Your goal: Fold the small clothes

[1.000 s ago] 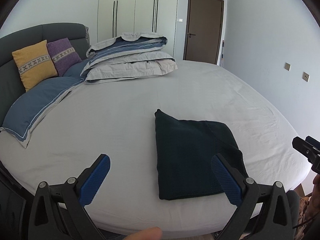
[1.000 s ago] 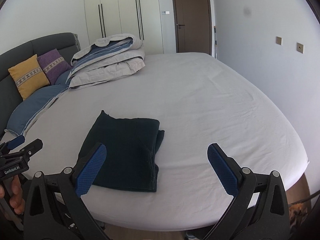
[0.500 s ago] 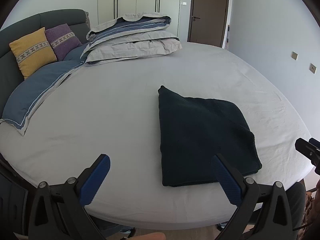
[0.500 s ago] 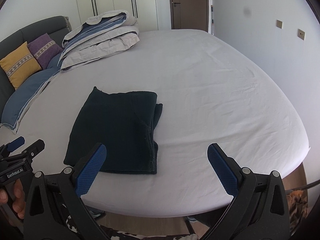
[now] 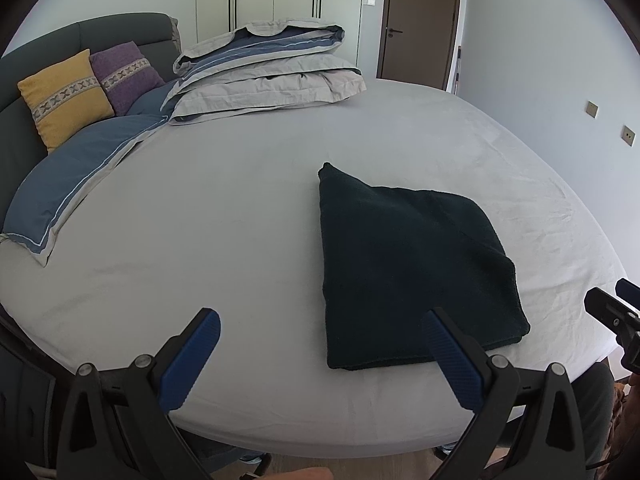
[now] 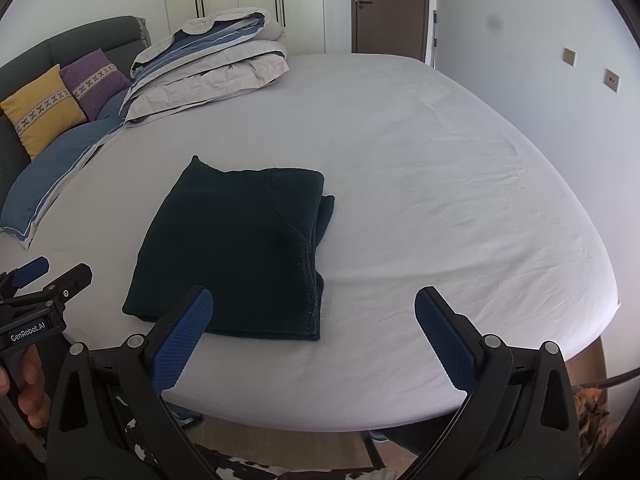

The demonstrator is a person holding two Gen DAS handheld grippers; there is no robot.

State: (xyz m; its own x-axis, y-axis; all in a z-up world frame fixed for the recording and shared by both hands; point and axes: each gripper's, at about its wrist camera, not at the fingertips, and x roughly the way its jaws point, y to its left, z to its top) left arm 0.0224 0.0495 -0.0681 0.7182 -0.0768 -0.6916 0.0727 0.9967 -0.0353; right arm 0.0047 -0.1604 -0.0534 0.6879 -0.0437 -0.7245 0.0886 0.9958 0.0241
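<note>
A dark green folded garment (image 5: 408, 264) lies flat on the white bed sheet (image 5: 224, 216), near the front edge. It also shows in the right wrist view (image 6: 240, 248). My left gripper (image 5: 320, 356) is open and empty, held back over the bed's front edge, left of the garment's near edge. My right gripper (image 6: 316, 336) is open and empty, just in front of the garment's near right corner. The left gripper's fingers (image 6: 44, 284) show at the left of the right wrist view. The right gripper's tip (image 5: 612, 312) shows at the right of the left wrist view.
A folded grey and blue duvet (image 5: 264, 68) lies at the back of the bed. A blue pillow (image 5: 76, 176), a yellow cushion (image 5: 64, 96) and a purple cushion (image 5: 124, 74) lean by the dark headboard (image 5: 24, 64). A wall (image 6: 560, 80) runs along the right.
Both grippers rose and tilted down half a second ago, then drew back slightly. The garment has not moved. Both grippers stay open.
</note>
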